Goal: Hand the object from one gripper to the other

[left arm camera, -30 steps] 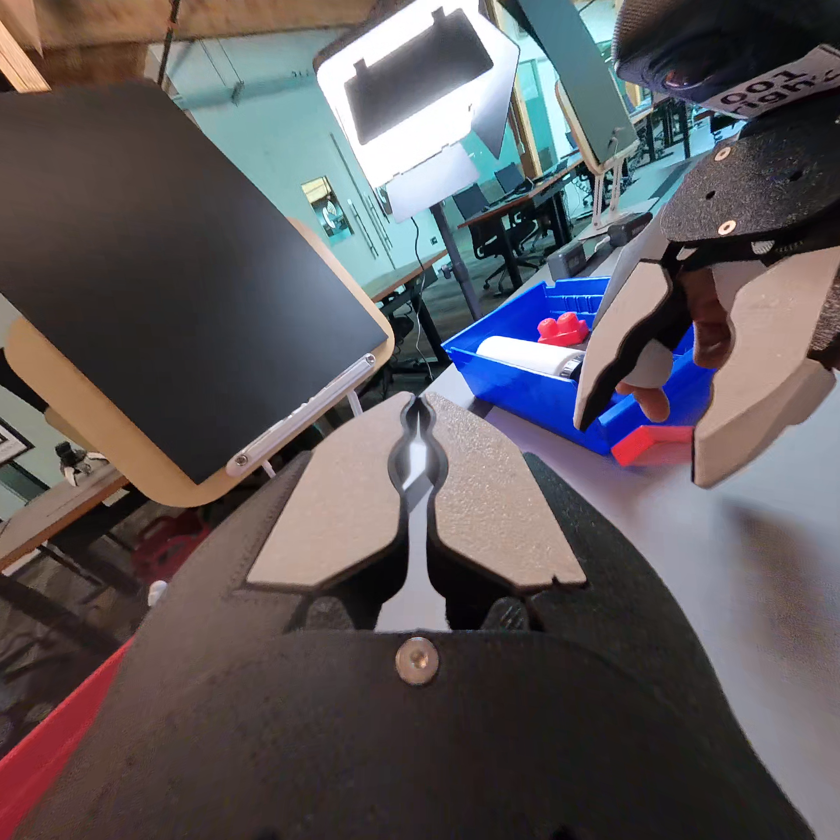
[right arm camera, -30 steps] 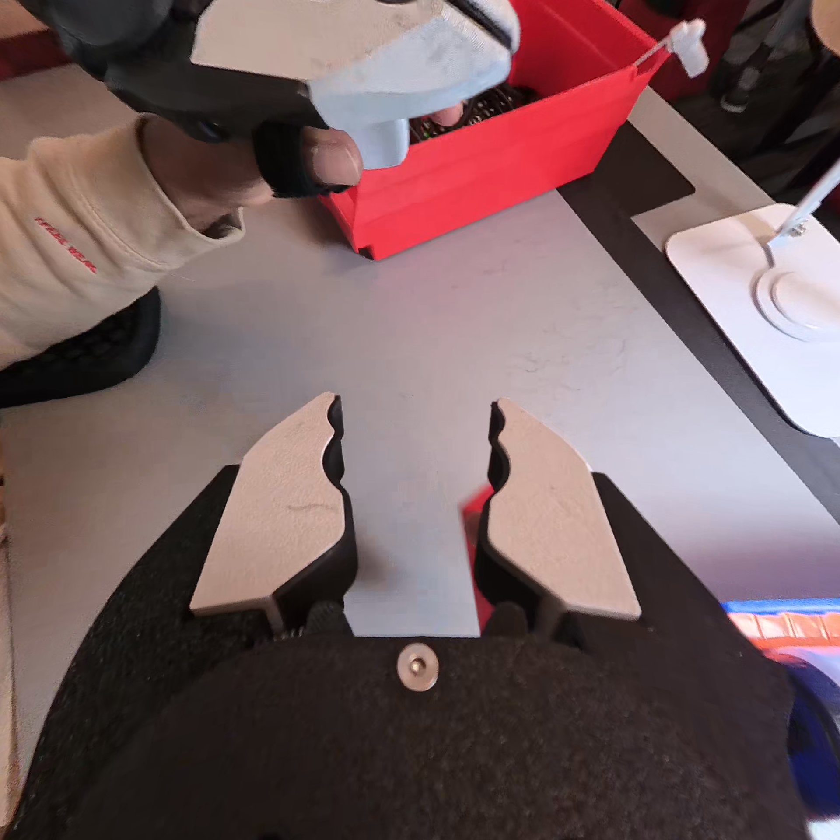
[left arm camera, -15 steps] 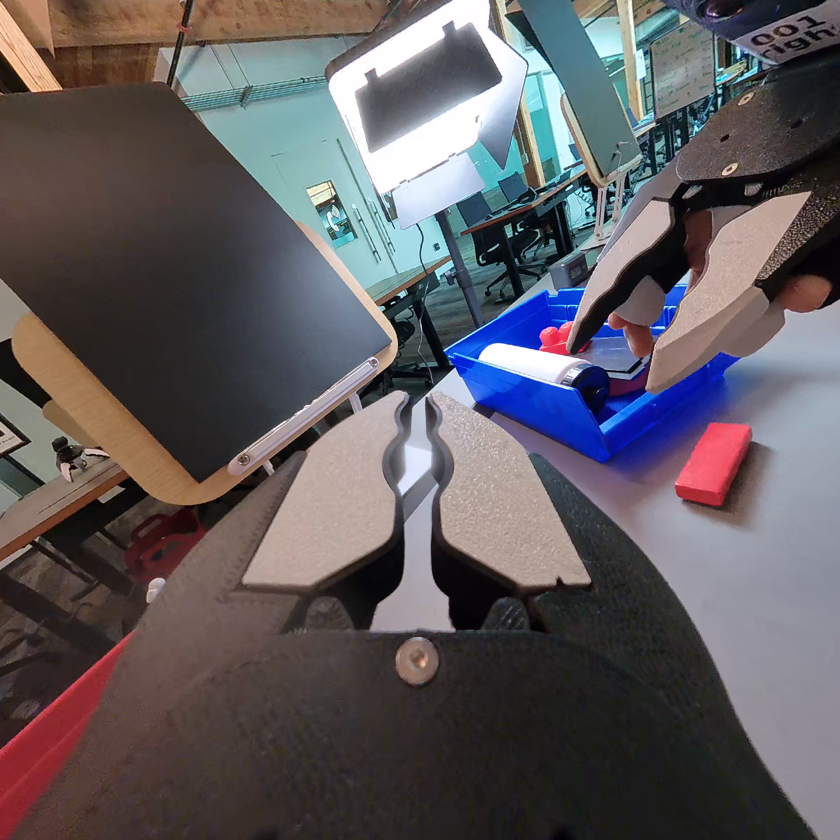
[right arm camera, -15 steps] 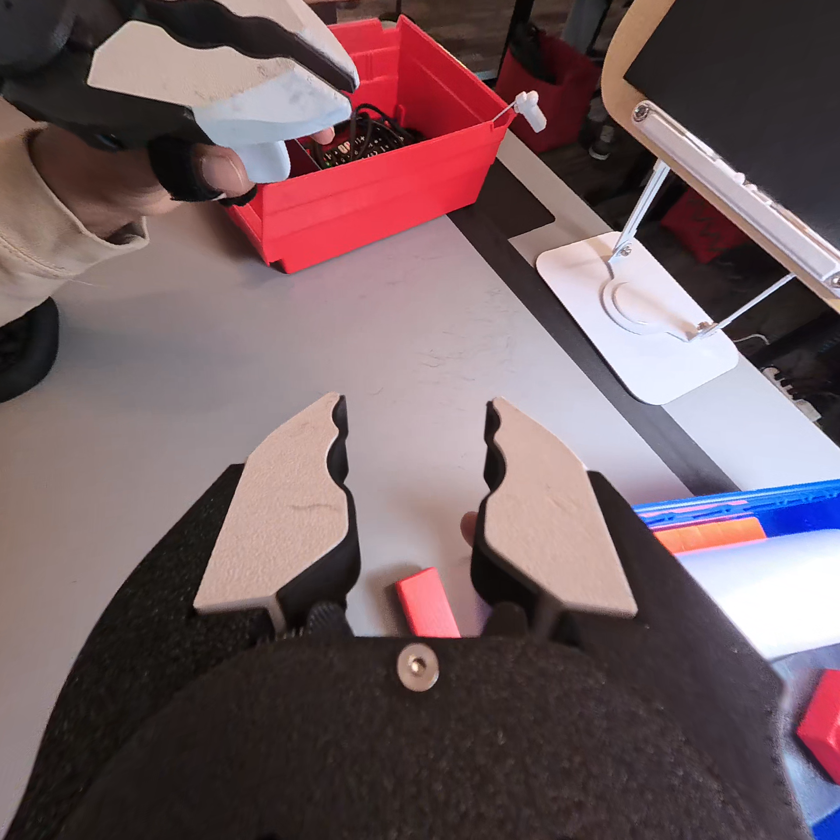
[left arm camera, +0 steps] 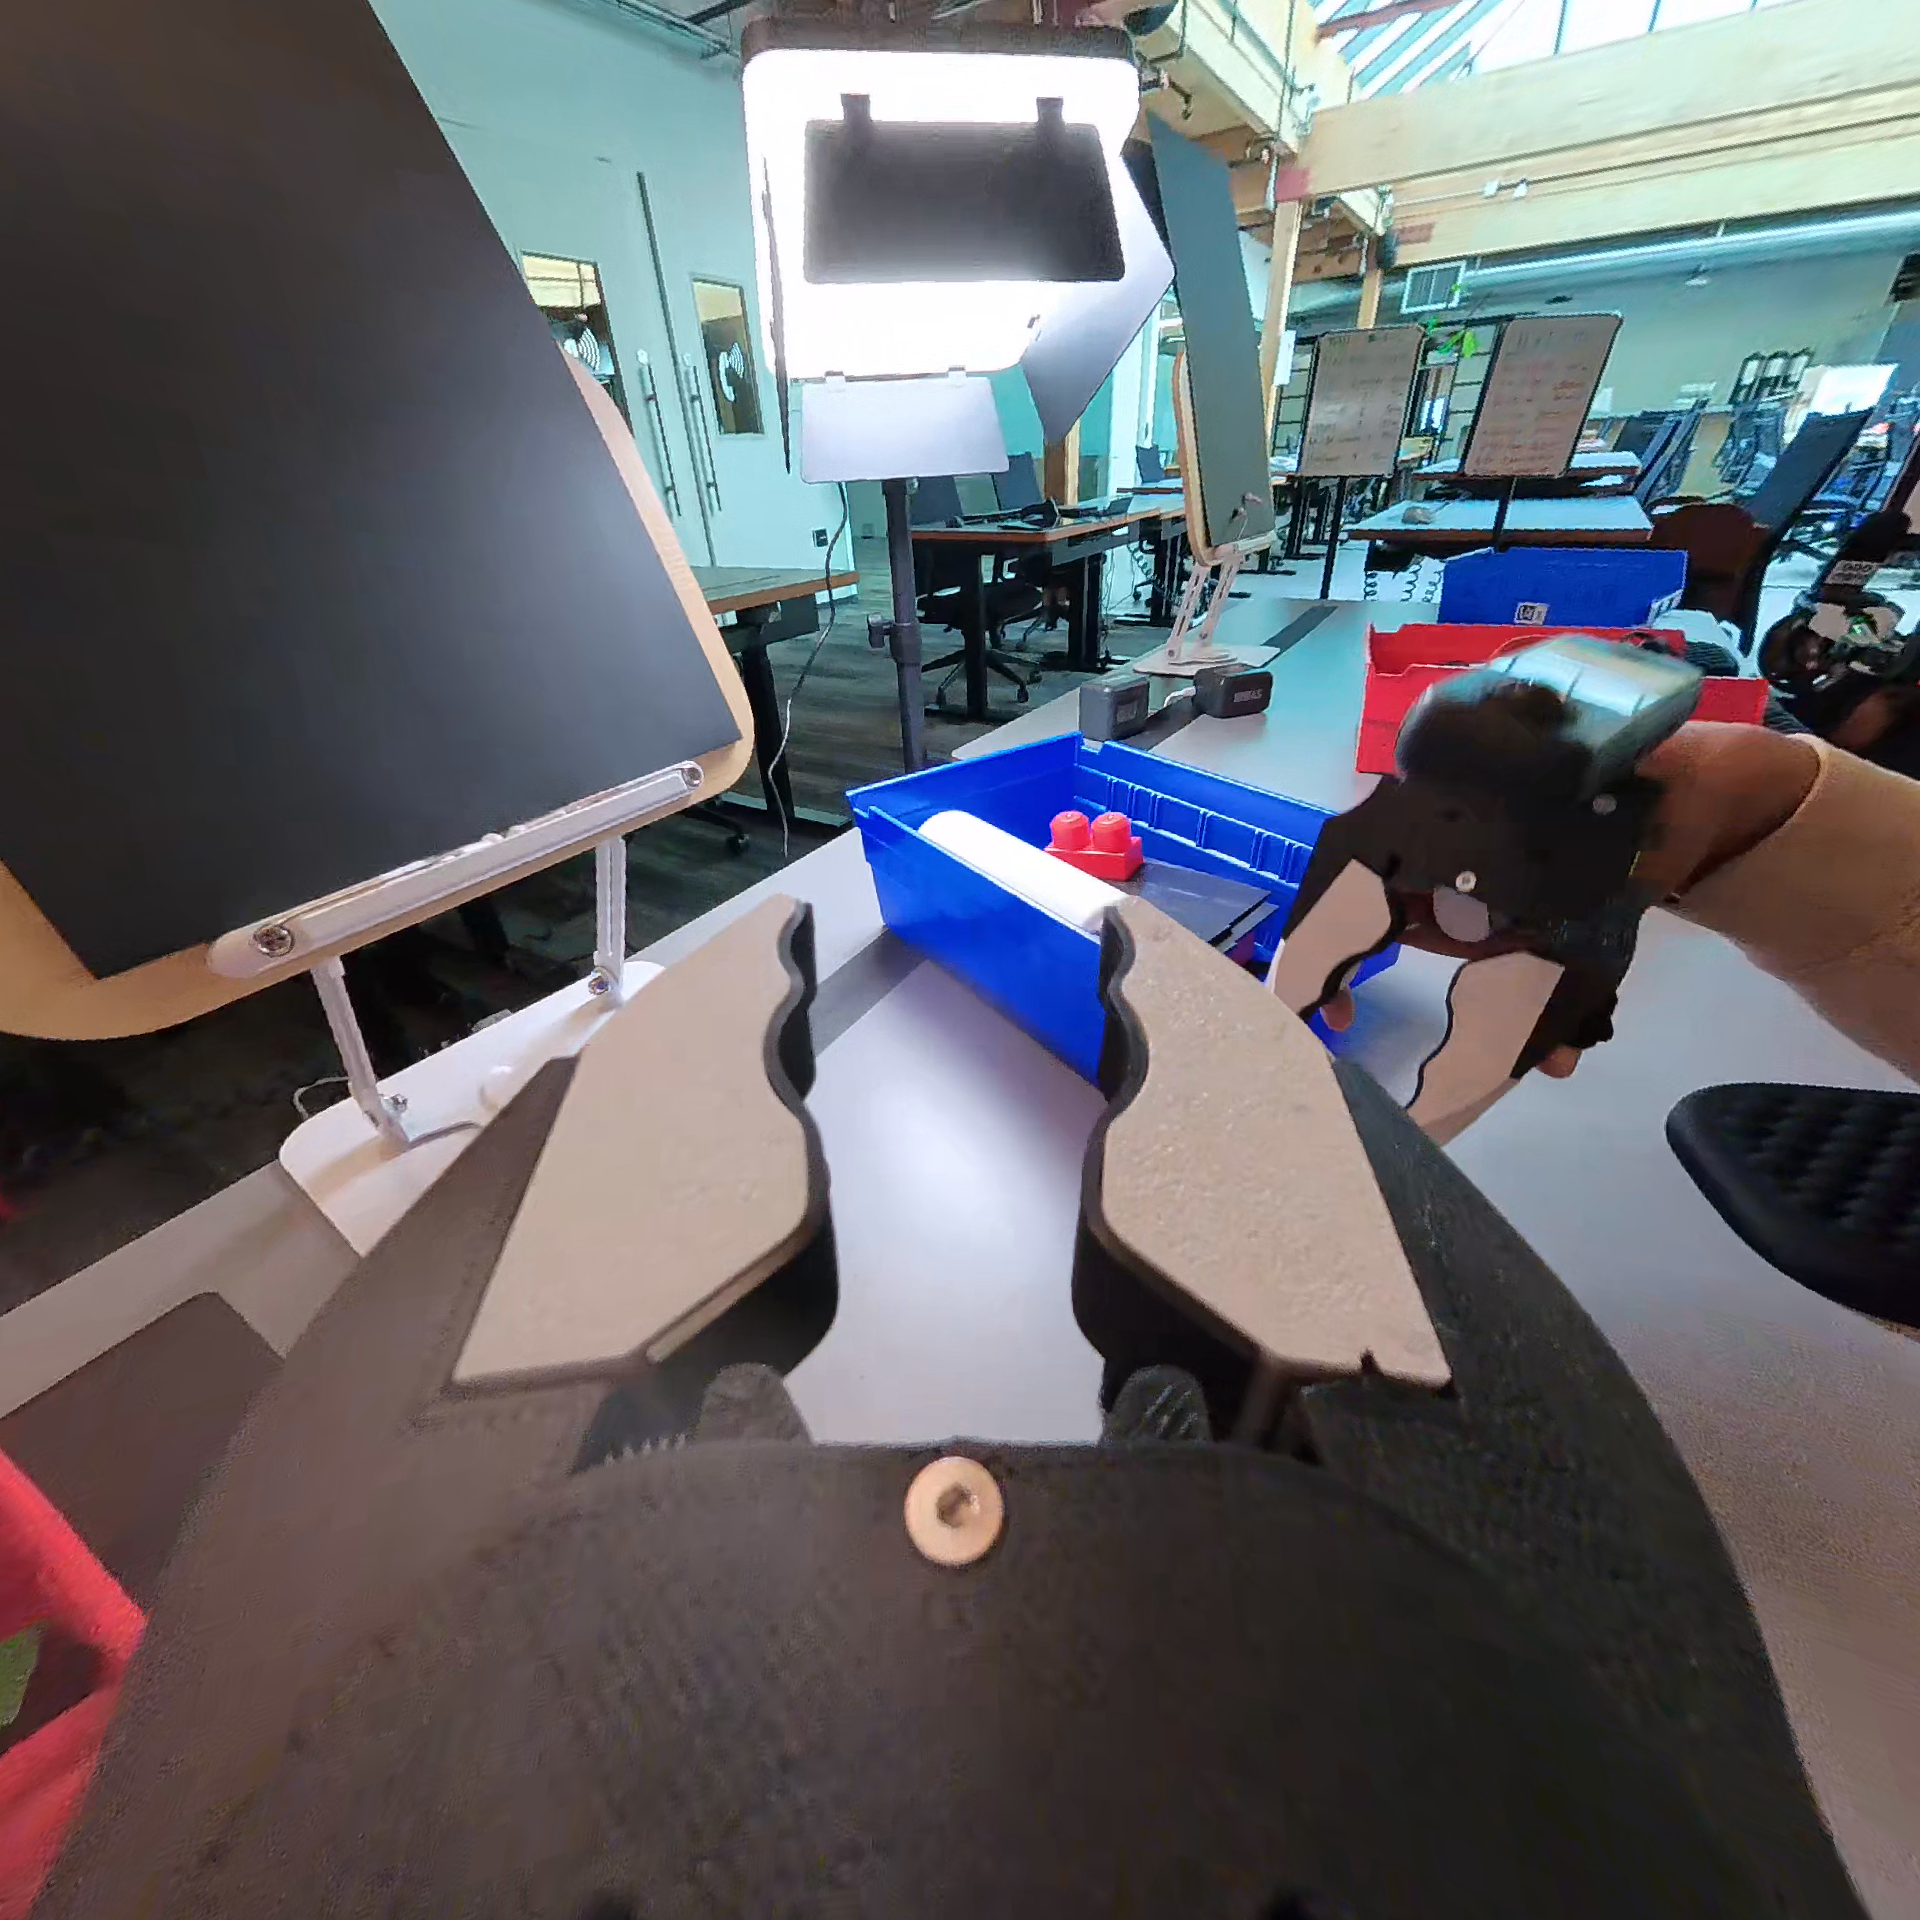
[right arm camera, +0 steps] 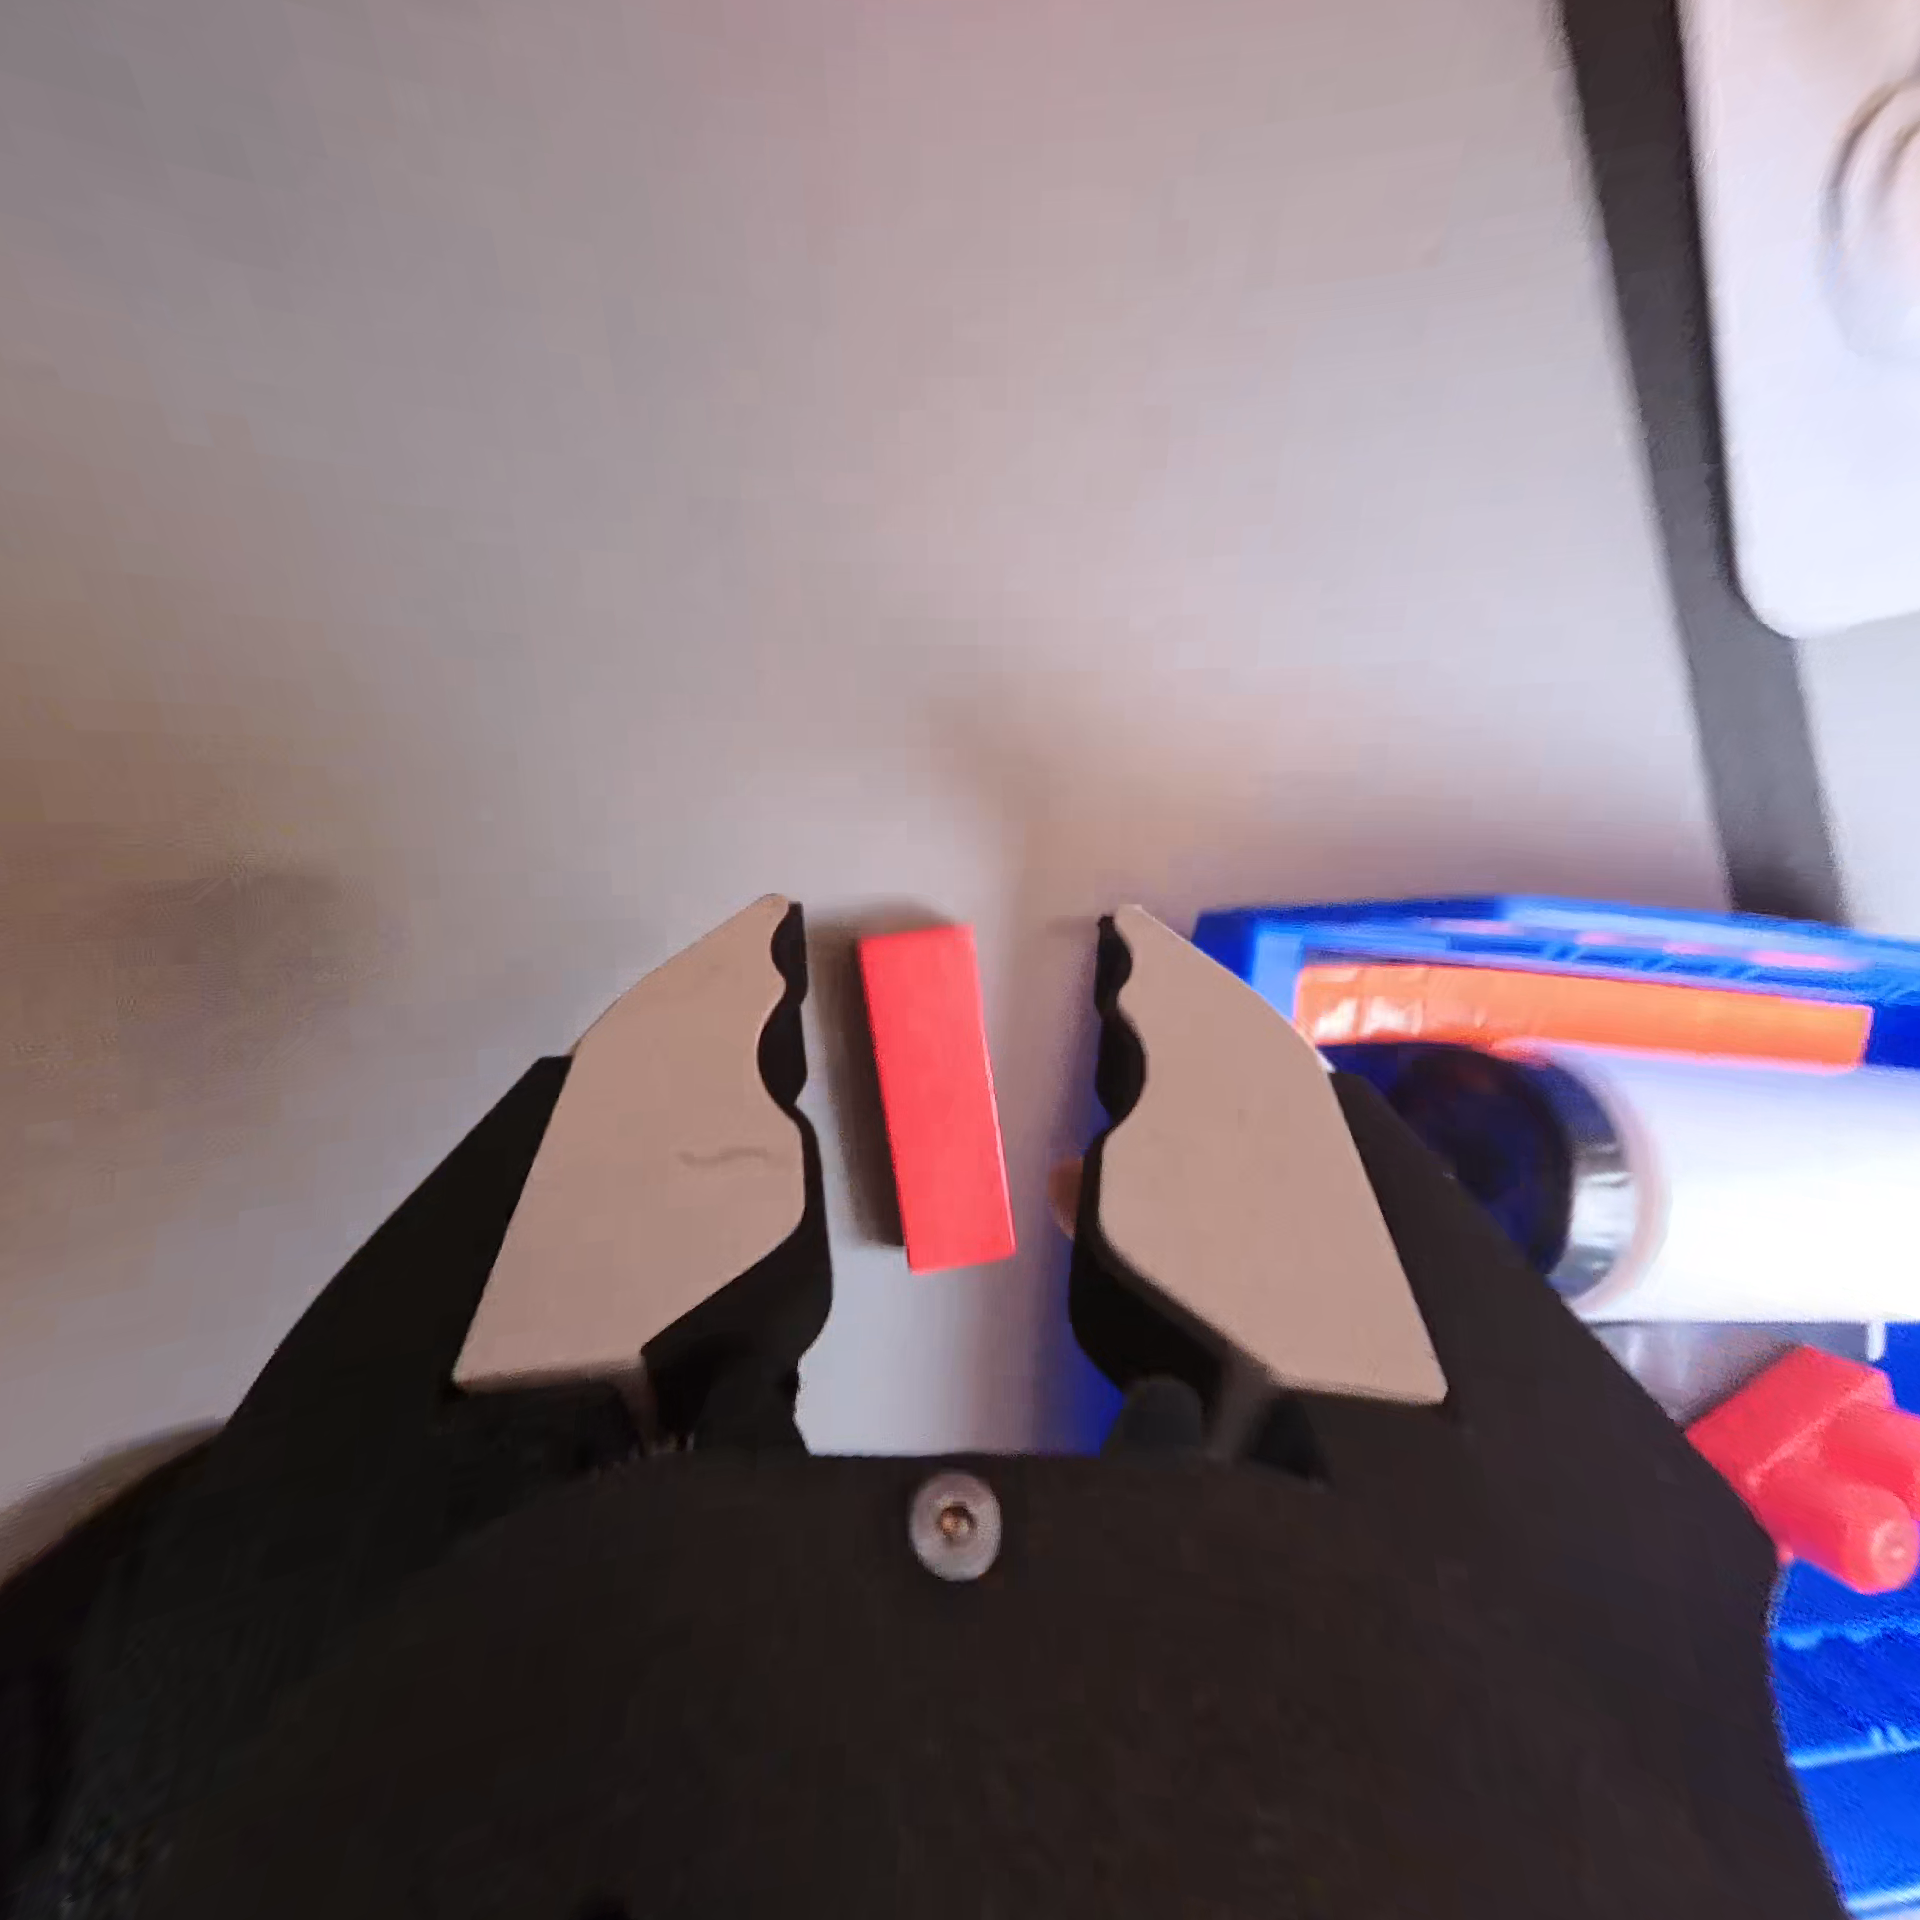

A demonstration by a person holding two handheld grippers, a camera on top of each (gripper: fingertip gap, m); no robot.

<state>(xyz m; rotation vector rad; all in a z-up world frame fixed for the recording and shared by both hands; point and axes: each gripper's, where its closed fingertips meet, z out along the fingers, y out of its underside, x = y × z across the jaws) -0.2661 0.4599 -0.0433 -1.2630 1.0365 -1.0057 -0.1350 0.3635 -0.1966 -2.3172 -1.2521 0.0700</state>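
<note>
Both hand-held grippers, left [left arm camera: 951, 961] and right [right arm camera: 951, 940], gape released over the grey desk [right arm camera: 727, 468], red block [right arm camera: 935, 1091] between the right's fingers, blue bin [left arm camera: 977, 925] at one o'clock, office behind.

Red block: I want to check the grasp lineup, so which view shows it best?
The right wrist view: the red block lies flat on the table between the open right gripper fingers. The left wrist view does not show it.
</note>
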